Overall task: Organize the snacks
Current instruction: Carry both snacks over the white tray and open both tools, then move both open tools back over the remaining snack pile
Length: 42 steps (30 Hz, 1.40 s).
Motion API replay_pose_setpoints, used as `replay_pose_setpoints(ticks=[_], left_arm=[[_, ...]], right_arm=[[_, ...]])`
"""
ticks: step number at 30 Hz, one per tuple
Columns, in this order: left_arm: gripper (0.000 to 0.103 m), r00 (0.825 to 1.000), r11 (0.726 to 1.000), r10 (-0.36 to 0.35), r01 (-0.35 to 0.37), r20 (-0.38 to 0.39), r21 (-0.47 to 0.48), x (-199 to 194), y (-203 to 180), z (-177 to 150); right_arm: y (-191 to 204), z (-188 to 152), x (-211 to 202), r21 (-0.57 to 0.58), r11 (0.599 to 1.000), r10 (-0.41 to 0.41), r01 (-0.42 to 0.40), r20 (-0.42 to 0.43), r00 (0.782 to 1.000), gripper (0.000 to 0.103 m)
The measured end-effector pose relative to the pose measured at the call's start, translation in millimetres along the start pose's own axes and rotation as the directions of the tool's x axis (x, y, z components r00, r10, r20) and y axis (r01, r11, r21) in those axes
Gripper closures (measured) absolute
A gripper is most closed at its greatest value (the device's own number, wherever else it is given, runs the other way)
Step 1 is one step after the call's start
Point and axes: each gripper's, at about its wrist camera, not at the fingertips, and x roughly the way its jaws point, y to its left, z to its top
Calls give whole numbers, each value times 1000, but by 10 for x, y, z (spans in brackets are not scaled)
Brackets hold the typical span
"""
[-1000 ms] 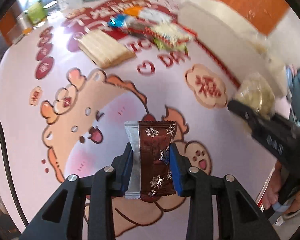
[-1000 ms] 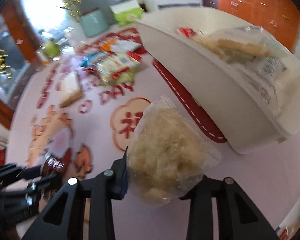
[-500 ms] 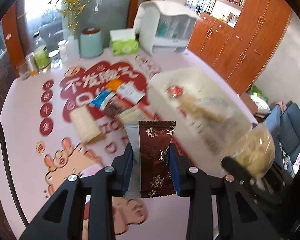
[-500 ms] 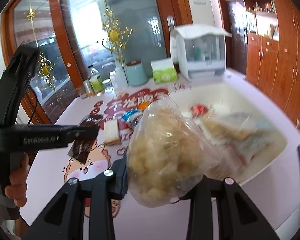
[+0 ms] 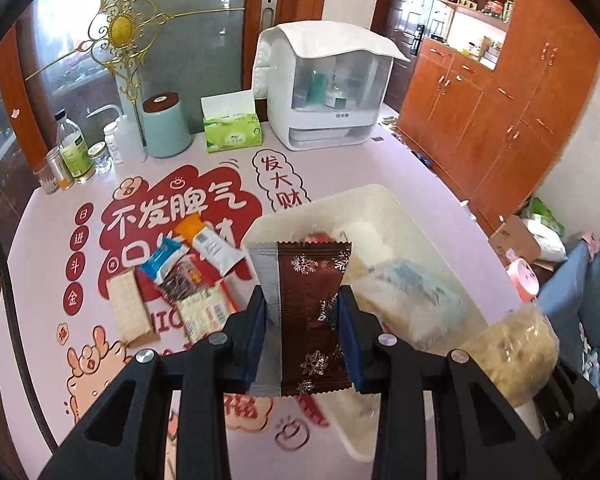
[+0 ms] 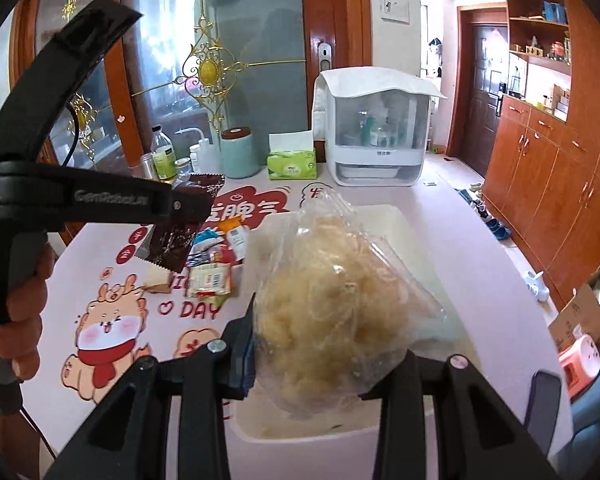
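My left gripper [image 5: 302, 330] is shut on a brown snack packet [image 5: 308, 316] with white snowflakes and a silver edge, held upright in the air above the near rim of a white bin [image 5: 380, 204]. The right wrist view shows that same brown packet [image 6: 180, 236] hanging from the left gripper [image 6: 180, 206] at the left. My right gripper [image 6: 324, 354] is shut on a clear bag of pale yellow puffed snack [image 6: 332, 308], held over the white bin [image 6: 392, 220]. The bin holds several wrapped snacks [image 5: 412, 288]. More snack packets [image 5: 180, 272] lie loose on the table left of the bin.
A pink table mat [image 5: 140, 216] with red characters and cartoon animals covers the table. Along its far edge stand bottles [image 5: 74, 152], a teal canister [image 5: 166, 126], a green tissue box [image 5: 232, 130] and a white cabinet-like box [image 5: 328, 96]. Wooden cupboards [image 5: 520, 100] line the right wall.
Both grippers have risen from just above the table, each still holding its snack. They now hang over the white bin, and the views take in the room's far side.
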Motion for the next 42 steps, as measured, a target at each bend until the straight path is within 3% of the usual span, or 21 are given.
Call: replay_pose_setpoints(ticks=[5,6,7,9,12,22,33,42], left_arm=[[66,998,998,62,-62,-19,2,246,-200,208],[49,997,998,70,-70,-26,9,296,-218,224],[23,996,997,81,-80,-38,15,337,-241,234],[10,993,994,113,-112,-33,12,383,-268,222],[10,991,992,128,-128,-48,-2,428,-247,142],[10,980,981,173,-180,-101,-68,445,-59,-292],[10,968,964,221,-235,-115,-127,77,262,-749],[10,944,921,312,-327,-103,-210,-385,758,-912]], right_arm=[[-174,166,146,-67,998,-9,8,-10,1000,64],[-208,197,189,-79,997,-11,10,-17,1000,61],[-243,222,236,-89,996,-15,13,-24,1000,57],[-301,234,307,-97,995,-22,18,-41,999,38],[-408,211,359,-82,996,-22,19,-39,999,33],[-556,67,346,-26,999,35,-37,-57,998,33],[-603,-106,239,8,999,35,-34,-68,997,33],[-492,-51,151,15,997,75,-74,-51,996,33]])
